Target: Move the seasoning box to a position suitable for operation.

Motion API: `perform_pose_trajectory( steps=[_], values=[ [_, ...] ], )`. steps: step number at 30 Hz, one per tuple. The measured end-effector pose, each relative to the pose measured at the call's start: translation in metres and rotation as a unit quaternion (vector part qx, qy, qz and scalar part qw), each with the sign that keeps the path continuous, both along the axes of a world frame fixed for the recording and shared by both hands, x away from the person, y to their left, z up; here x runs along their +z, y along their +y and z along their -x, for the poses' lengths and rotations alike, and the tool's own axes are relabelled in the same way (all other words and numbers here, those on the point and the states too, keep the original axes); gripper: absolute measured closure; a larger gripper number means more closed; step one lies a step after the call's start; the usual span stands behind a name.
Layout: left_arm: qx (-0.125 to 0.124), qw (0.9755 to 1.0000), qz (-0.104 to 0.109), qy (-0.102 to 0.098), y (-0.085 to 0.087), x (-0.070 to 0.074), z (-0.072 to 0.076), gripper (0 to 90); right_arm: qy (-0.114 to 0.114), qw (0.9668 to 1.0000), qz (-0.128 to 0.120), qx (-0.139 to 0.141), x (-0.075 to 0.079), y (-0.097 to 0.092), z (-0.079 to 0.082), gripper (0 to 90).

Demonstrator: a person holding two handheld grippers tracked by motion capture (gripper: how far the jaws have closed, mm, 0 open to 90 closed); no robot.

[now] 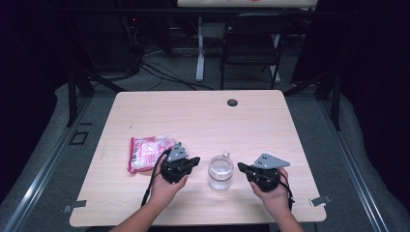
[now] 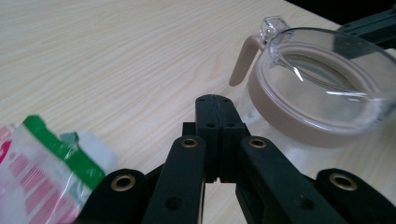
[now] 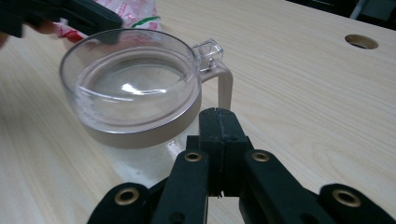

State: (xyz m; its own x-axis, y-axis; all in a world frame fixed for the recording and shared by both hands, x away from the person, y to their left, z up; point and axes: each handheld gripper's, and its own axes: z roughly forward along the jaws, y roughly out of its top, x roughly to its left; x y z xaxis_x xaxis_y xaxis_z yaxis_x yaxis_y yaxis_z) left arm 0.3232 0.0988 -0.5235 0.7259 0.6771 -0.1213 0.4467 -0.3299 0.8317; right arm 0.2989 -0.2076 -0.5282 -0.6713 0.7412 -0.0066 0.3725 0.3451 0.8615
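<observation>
- Jar [image 1: 220, 172] is the likely object of work: a clear container with a beige collar, a clear lid and a beige side handle, standing upright near the front edge of the table [image 1: 203, 116], between the two grippers.
- Table: pale wood, with a small dark round hole [image 1: 232, 102] near its far edge.
- Packet [image 1: 145, 152]: a pink and white plastic bag with a green strip, lying flat just behind the left gripper, well to the left of the jar.
- Left gripper [image 1: 193, 161]: held in the person's left hand, pointing toward the jar and close to it but apart; in the left gripper view its jaws are pressed together with nothing between them.
- Right gripper [image 1: 240, 167]: held in the right hand, its tip near the jar's other side, not touching; in the right gripper view its jaws are likewise closed and empty.
- Handling, as a judgement: the jar looks rigid, smooth and slippery, possibly breakable, and its weight depends on contents I cannot tell. The handle [image 3: 223, 86] or the beige collar [image 3: 140, 133] offers a surer hold than the clear wall. The lid's small clear tab [image 3: 209, 53] by the handle seems the place to lift it.
</observation>
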Motion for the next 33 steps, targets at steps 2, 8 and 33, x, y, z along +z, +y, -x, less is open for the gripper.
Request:
perform_pose_trajectory(
  steps=[2,8,33],
  values=[
    [0.003,1.0,0.003,0.002,0.002,-0.001,0.006,90.0,-0.005,0.9999,0.013,0.001,-0.003,0.003,-0.004,90.0],
    [0.006,0.9997,-0.007,0.022,-0.01,-0.015,0.017,90.0,0.002,0.9996,0.027,-0.002,-0.014,0.007,-0.02,89.1],
    [0.029,0.999,-0.02,0.026,-0.035,-0.022,0.029,90.0,0.02,0.9983,0.044,0.034,-0.027,0.022,-0.029,90.0]
  ],
)
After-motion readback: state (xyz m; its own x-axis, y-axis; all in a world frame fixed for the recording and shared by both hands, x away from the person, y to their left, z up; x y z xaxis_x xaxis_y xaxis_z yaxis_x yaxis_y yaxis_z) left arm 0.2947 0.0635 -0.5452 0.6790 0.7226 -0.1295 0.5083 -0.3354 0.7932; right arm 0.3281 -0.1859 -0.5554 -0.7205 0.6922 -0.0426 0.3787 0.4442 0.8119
